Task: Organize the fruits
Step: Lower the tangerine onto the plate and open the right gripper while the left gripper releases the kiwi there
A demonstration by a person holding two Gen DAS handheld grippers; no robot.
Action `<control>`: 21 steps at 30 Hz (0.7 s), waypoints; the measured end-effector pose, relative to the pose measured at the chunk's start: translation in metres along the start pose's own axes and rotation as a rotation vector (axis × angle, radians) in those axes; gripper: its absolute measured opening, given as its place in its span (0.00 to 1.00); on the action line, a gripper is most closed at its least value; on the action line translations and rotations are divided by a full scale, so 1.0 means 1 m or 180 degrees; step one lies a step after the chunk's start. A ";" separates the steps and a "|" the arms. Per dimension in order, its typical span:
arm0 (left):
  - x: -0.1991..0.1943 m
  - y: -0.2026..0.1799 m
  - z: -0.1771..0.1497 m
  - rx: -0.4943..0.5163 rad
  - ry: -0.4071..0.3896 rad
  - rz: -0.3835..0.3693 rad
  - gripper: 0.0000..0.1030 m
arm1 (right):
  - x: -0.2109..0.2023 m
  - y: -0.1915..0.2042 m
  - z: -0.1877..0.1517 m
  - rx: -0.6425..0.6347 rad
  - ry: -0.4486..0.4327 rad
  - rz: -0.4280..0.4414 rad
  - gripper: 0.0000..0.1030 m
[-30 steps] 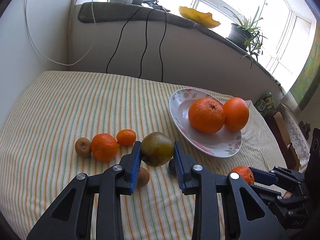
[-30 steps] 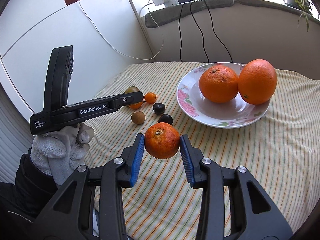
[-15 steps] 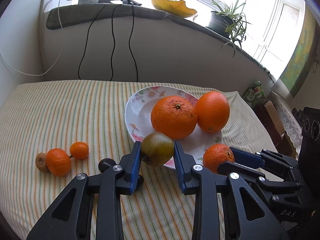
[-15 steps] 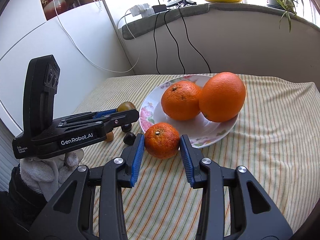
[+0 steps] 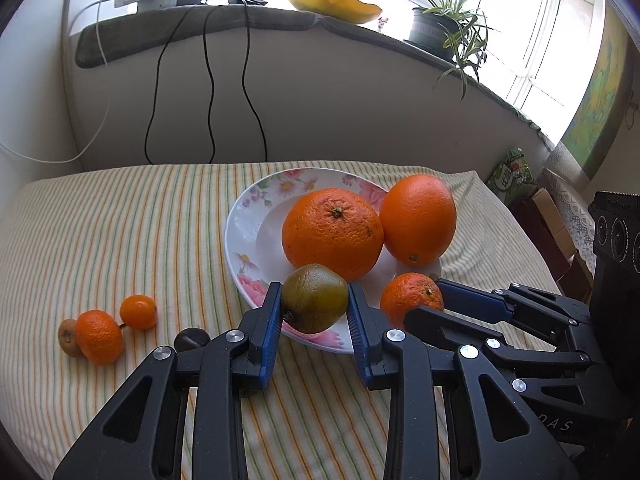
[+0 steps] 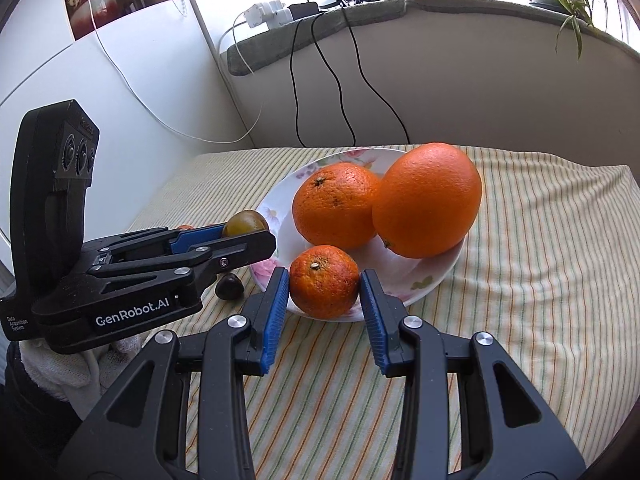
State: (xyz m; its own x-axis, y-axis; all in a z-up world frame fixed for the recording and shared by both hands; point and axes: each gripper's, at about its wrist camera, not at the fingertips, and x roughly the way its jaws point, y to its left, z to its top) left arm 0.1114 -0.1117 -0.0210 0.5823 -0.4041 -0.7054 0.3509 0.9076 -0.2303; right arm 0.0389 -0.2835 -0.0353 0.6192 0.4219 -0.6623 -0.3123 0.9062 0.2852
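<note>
Striped cloth point(image 5: 120, 232) covers the table; above its near edge the left gripper point(image 5: 314, 316) clamps a greenish-brown kiwi point(image 5: 315, 298) and the right gripper point(image 6: 324, 294) clamps a small mandarin point(image 6: 324, 280). Both fruits hang at the near rim of the flowered plate point(image 5: 250, 232), where two big oranges point(image 5: 332, 232) sit, with the windowsill point(image 5: 240, 20) beyond.

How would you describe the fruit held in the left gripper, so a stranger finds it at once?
Start at the round white floral plate on the striped cloth. At its near rim, the left gripper clamps an egg-shaped, olive-green fruit. It is the only green-brown fruit here; the fruits beside it are orange.
</note>
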 end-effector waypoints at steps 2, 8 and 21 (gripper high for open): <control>0.000 -0.002 0.000 0.0013 0.0001 0.0005 0.29 | 0.001 -0.001 0.000 0.0004 0.0003 -0.0004 0.37; 0.001 -0.004 0.001 0.0016 -0.0005 0.0012 0.29 | 0.003 -0.002 0.002 0.0000 0.0009 -0.0019 0.38; -0.002 -0.006 0.001 0.0021 -0.0026 0.0055 0.30 | -0.002 -0.001 0.001 -0.0005 -0.0041 -0.0013 0.38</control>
State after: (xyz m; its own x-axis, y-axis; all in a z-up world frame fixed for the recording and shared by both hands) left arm 0.1086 -0.1165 -0.0176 0.5944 -0.3893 -0.7037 0.3455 0.9138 -0.2138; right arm 0.0388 -0.2854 -0.0344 0.6296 0.4185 -0.6546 -0.3108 0.9079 0.2814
